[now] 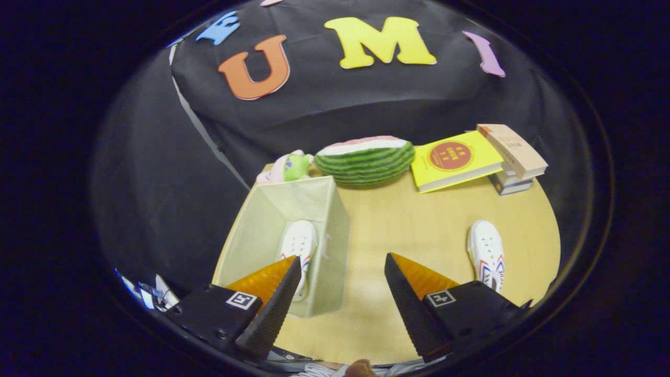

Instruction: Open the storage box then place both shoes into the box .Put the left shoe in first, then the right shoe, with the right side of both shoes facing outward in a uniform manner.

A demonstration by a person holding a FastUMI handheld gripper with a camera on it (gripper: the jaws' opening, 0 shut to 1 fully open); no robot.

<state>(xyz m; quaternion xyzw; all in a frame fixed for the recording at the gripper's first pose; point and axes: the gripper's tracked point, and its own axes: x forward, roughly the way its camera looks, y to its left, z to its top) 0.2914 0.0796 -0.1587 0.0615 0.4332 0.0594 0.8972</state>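
Gripper (343, 262) spread wide and empty above the tabletop (408, 225), open beige fabric storage box (319, 209) at its left edge held 1 white sneaker (297, 246), 2nd white sneaker (487, 254) lay near the right edge, watermelon toy (365, 159) and books (481, 157) along the far edge.

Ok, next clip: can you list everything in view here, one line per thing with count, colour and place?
storage box: 1, beige fabric, open, on the table's left part, just ahead of the fingers
shoe in box: 1, white, lying inside the storage box
shoe on table: 1, white with red and blue trim, right of the box, apart from it
watermelon toy: 1, green striped, behind the box
plush toy: 1, green and pink, left of the watermelon toy
books: small stack, top yellow, far right
table: 1, light wood
gripper: 1, fingers open, holding nothing
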